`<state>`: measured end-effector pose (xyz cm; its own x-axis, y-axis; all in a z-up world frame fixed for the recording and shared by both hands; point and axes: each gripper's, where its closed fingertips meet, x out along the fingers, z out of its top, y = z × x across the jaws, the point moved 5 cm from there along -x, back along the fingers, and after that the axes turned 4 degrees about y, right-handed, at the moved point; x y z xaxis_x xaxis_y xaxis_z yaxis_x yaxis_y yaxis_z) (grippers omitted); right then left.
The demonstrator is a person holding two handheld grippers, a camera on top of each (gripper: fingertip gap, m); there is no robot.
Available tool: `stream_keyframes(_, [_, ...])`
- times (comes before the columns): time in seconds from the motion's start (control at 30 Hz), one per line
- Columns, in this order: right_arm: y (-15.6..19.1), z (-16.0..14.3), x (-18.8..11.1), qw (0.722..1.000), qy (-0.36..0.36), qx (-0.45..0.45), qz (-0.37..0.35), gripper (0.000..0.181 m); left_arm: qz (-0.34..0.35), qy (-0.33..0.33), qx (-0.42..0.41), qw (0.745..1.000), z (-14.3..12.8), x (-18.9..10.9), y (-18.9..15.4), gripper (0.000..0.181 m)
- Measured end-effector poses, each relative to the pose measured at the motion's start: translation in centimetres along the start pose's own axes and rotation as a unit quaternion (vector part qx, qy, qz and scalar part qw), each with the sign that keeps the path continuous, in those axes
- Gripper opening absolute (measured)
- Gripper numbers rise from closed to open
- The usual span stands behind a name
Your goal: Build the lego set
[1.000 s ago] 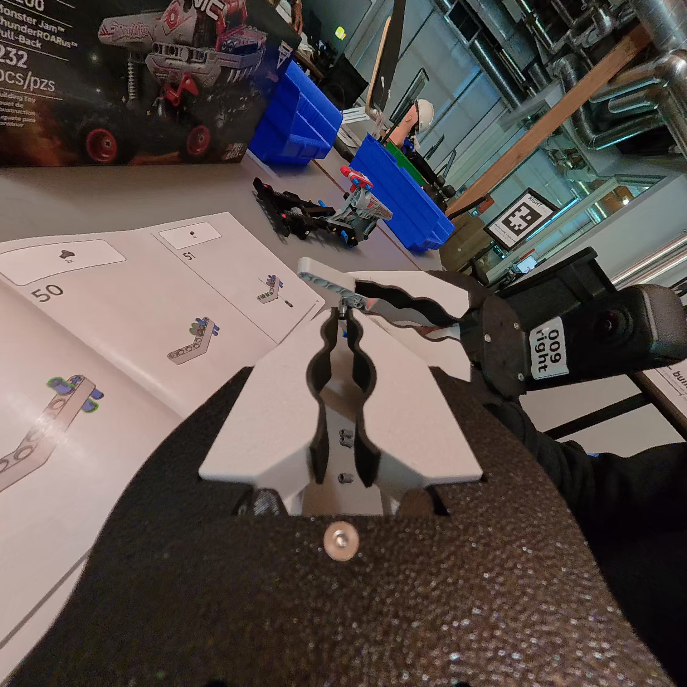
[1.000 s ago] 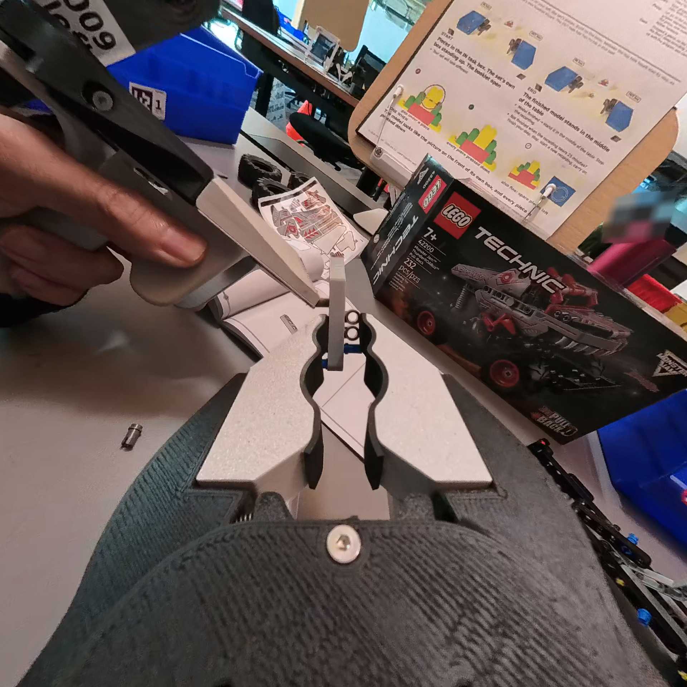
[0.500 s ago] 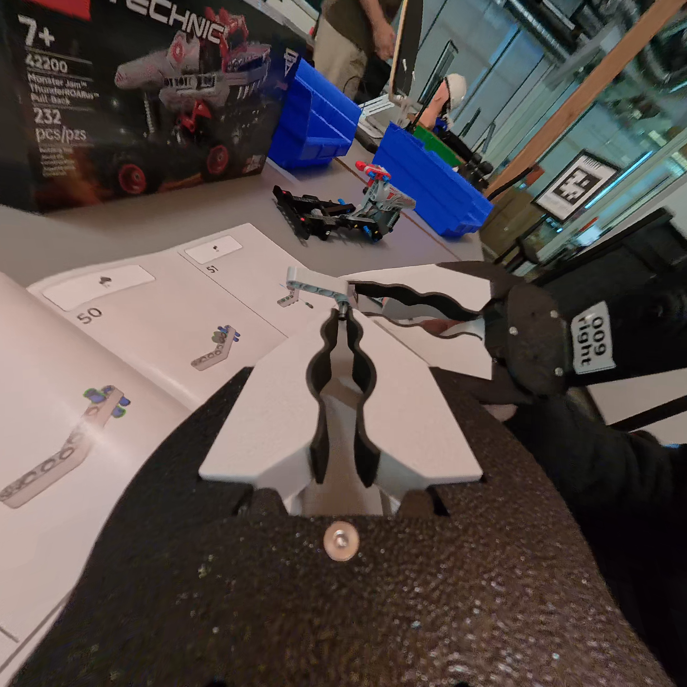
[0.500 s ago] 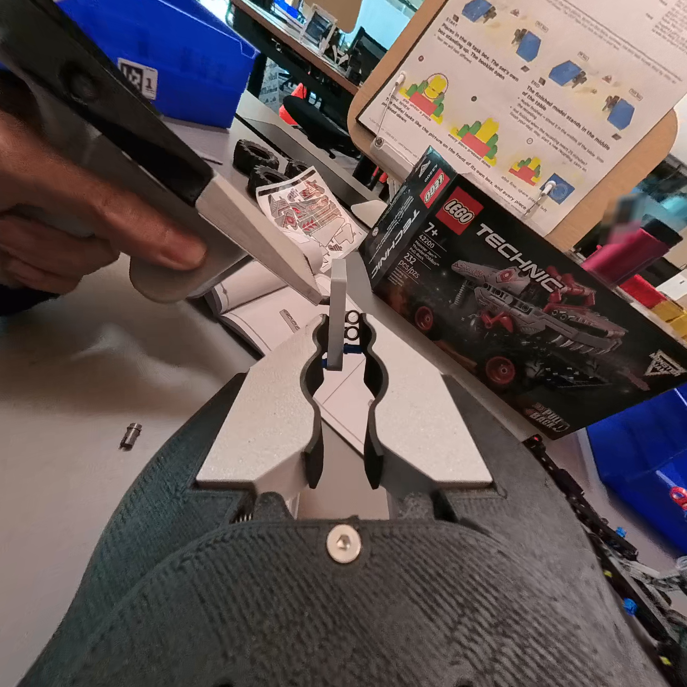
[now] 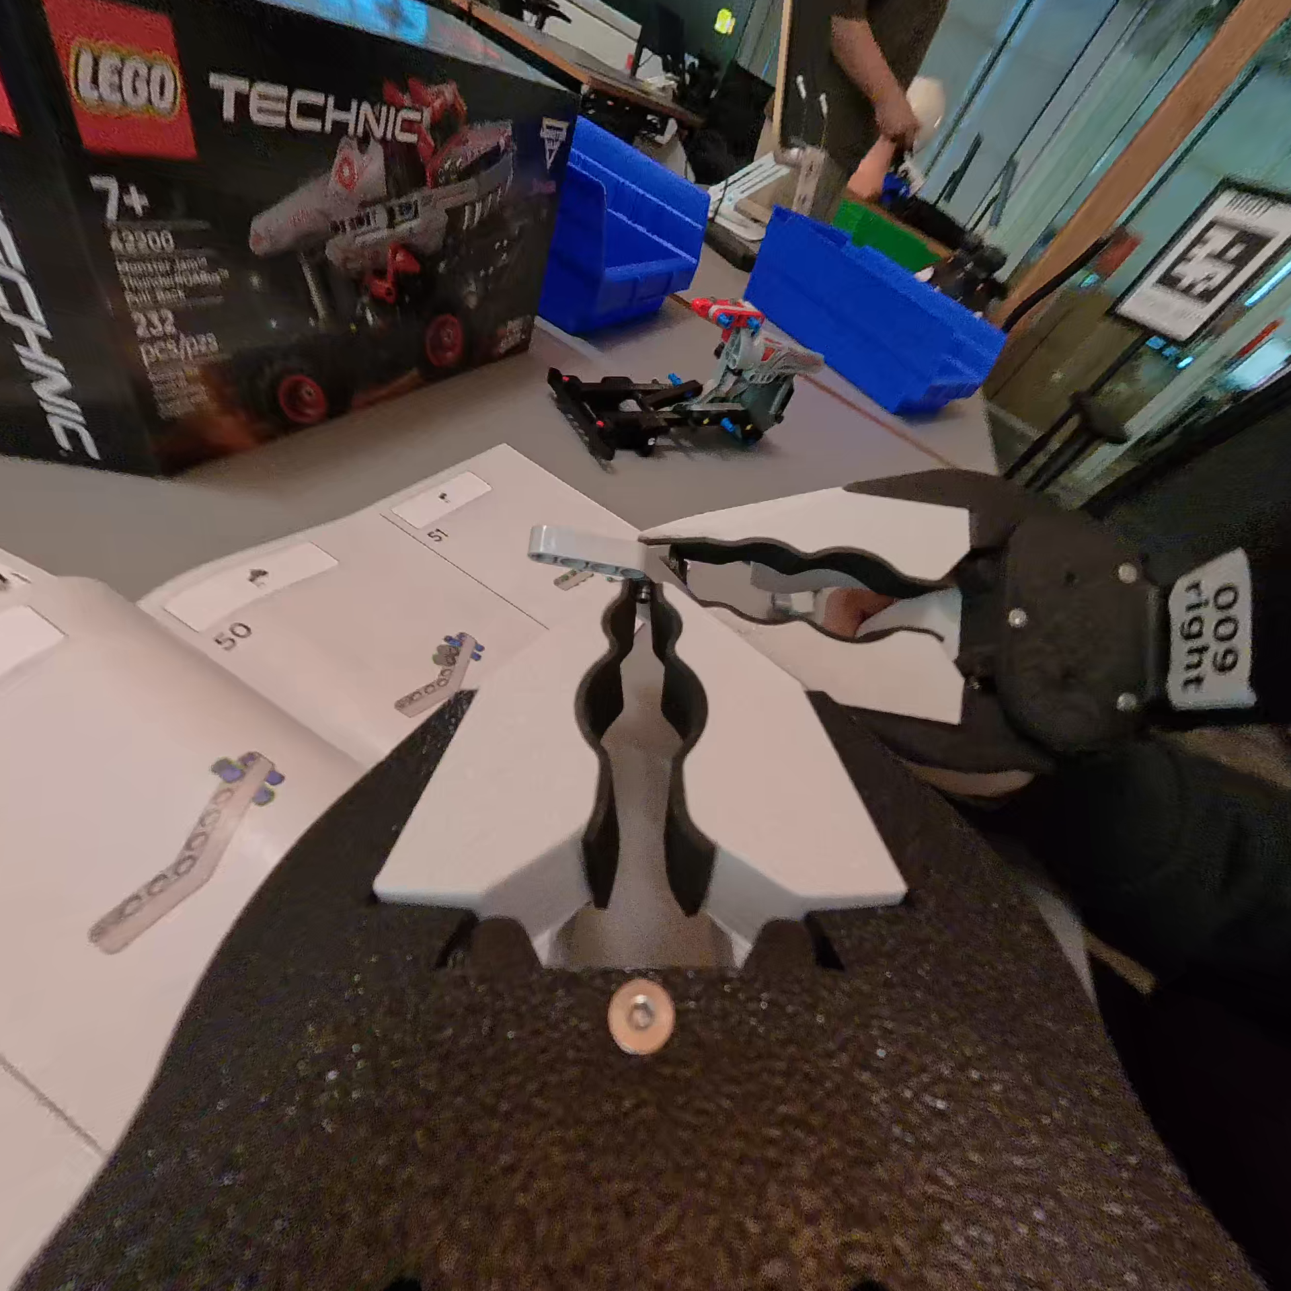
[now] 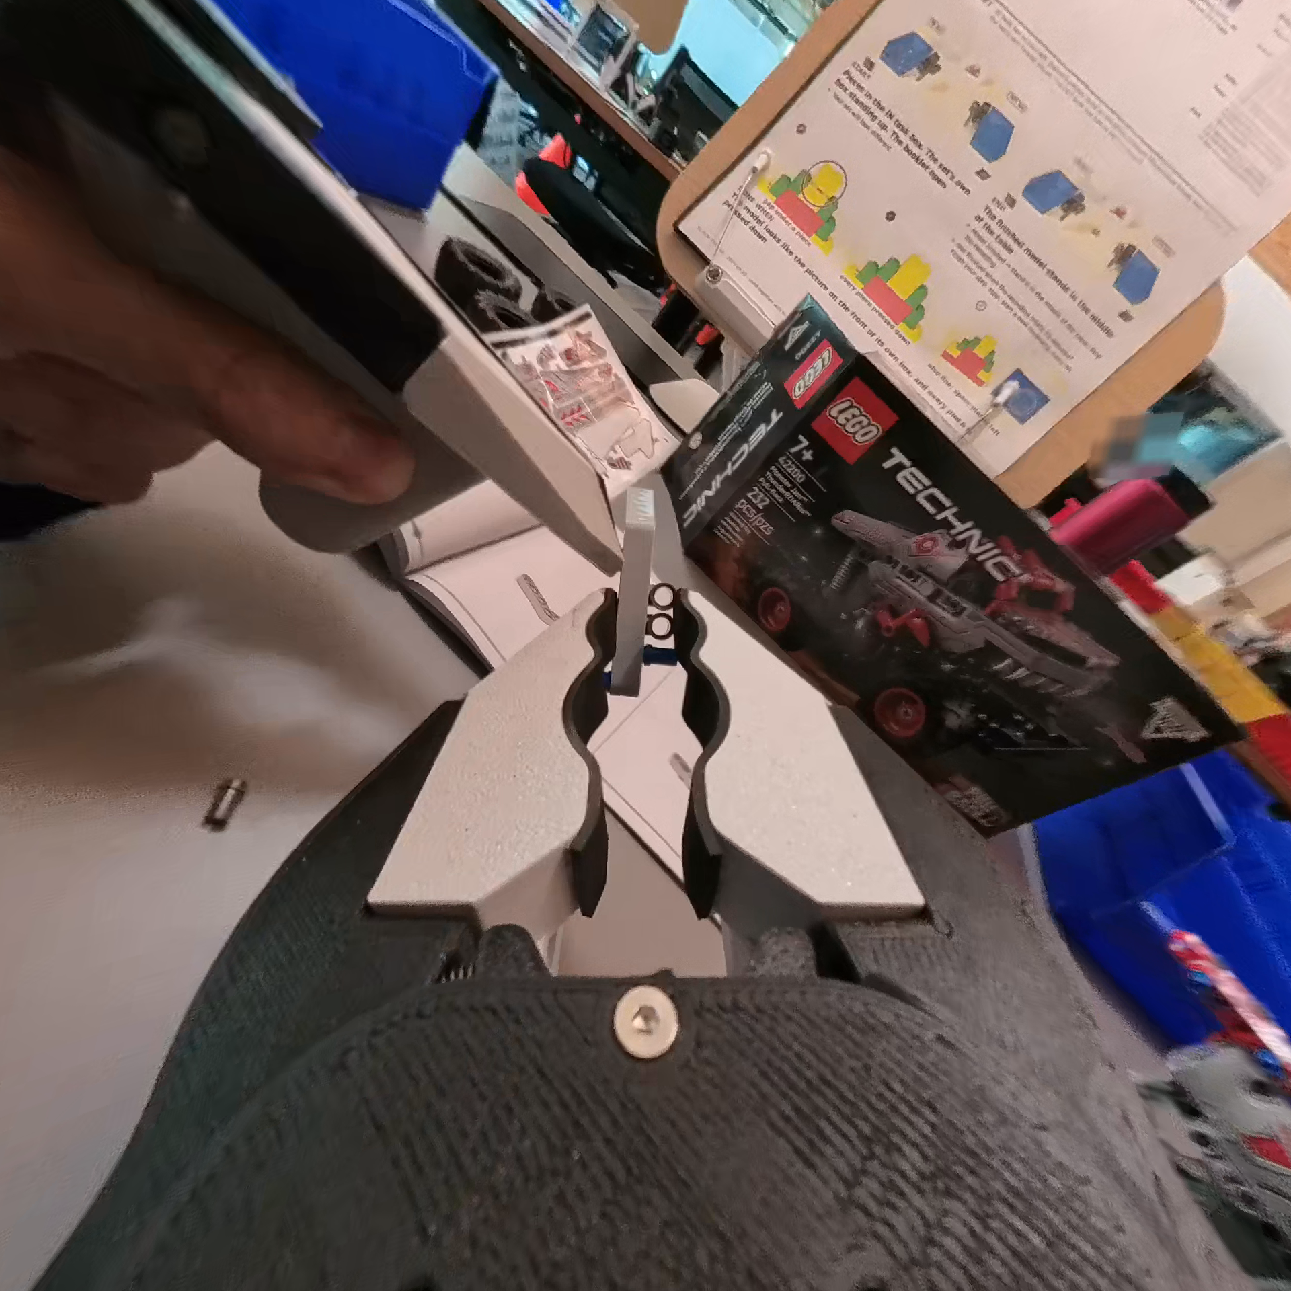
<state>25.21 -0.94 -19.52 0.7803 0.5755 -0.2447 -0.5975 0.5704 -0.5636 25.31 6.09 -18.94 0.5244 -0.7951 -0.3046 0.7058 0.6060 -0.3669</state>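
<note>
My right gripper (image 6: pixel 646 611) is shut on a light grey lego beam (image 6: pixel 636 594) that stands upright between its fingers, with black pin rings (image 6: pixel 661 609) and a blue pin (image 6: pixel 657 657) on its side. In the left wrist view the same beam (image 5: pixel 583 559) sticks out leftward from the right gripper (image 5: pixel 660 559). My left gripper (image 5: pixel 640 594) is shut on a small dark pin (image 5: pixel 643 592), held right under the beam's near end. In the right wrist view the left gripper's fingers (image 6: pixel 531 468) come in from the upper left and touch the beam.
The open instruction booklet (image 5: pixel 279 664) lies under both grippers. The lego box (image 5: pixel 279 265) stands behind it. A part-built black and grey model (image 5: pixel 670 405) and blue bins (image 5: pixel 873 314) lie beyond. Tyres (image 6: pixel 482 279), a sticker sheet (image 6: pixel 580 391) and a loose pin (image 6: pixel 225 803) lie on the table. Left and right tips are no more than a few centimetres apart.
Both grippers have tilted and shifted together, so more of the box shows in the left wrist view. The pin stays at the beam's end. Both grips are unchanged.
</note>
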Motion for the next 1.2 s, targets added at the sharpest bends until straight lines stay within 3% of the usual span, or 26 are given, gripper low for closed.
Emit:
stream_keyframes(0.03, [0.0, 0.1, 0.0, 1.0, 0.005, -0.023, -0.01, 0.015, -0.011, -0.003, -0.015, 1.0, -0.1, 0.0, 0.1, 0.002])
stream_keyframes(0.1, [0.1, -0.1, 0.1, 1.0, 0.012, -0.015, -0.009, 0.015, -0.008, -0.002, -0.013, 1.0, -0.2, 0.1, 0.2, 0.002])
stream_keyframes(0.3, [-0.9, -0.1, -0.4, 0.995, -0.031, 0.095, 0.023, 0.015, 0.026, -0.032, 0.094, 0.995, 0.5, 0.2, -0.9, 0.003])
stream_keyframes(0.5, [-1.5, -0.5, -0.7, 0.994, -0.034, 0.102, 0.014, 0.015, 0.051, -0.028, 0.155, 0.986, 0.6, -0.1, -1.3, 0.0])
stream_keyframes(0.57, [-1.3, -0.5, -0.8, 0.995, -0.034, 0.096, 0.02, 0.015, 0.053, -0.016, 0.16, 0.986, 0.5, -0.1, -1.3, 0.008])
stream_keyframes(0.63, [-1.2, -0.7, -0.8, 0.995, -0.033, 0.084, 0.031, 0.015, 0.078, -0.015, 0.216, 0.973, 0.9, -0.7, -1.0, 0.023])
stream_keyframes(0.73, [-1.0, -0.9, -1.1, 0.996, -0.036, 0.053, 0.054, 0.015, 0.105, -0.012, 0.346, 0.932, 1.0, -1.6, -0.8, 0.027])
stream_keyframes(0.83, [-0.2, -0.7, -1.6, 0.994, -0.048, 0.022, 0.094, 0.015, 0.073, 0.015, 0.428, 0.901, -0.1, -1.6, -1.3, 0.033])
stream_keyframes(1.0, [1.4, -1.0, -2.9, 0.989, -0.054, -0.05, 0.129, 0.015, 0.011, 0.042, 0.498, 0.866, -1.8, -1.4, -2.8, 0.03])
stream_keyframes(1.2, [2.1, -1.3, -3.3, 0.984, -0.051, -0.073, 0.153, 0.015, -0.012, 0.081, 0.516, 0.853, -3.2, -0.8, -3.2, 0.024])
